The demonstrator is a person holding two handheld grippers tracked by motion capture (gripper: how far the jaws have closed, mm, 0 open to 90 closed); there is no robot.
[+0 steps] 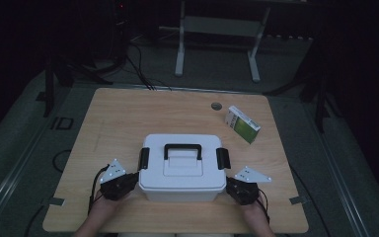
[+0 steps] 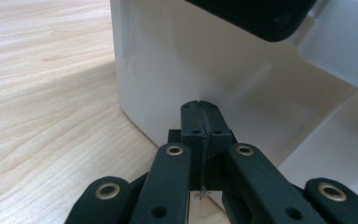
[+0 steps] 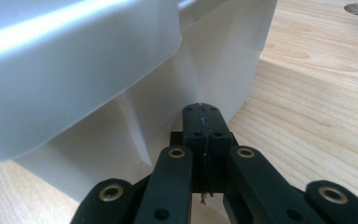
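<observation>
A white plastic storage box (image 1: 181, 168) with a black handle and black side latches sits near the front middle of the wooden table (image 1: 128, 118). My left gripper (image 1: 133, 178) is shut, its tips against the box's left wall (image 2: 177, 70) just under the lid rim. On the other side my right gripper (image 1: 229, 183) is shut too, with its tips at the box's right wall (image 3: 168, 107) below the overhanging lid. Nothing sits between either pair of jaws. A hand holds each gripper at the table's front edge.
A green and white carton (image 1: 242, 124) lies at the back right of the table, near a round cable hole (image 1: 216, 105). Beyond the table a white frame (image 1: 217, 34) and cables stand on the dark floor.
</observation>
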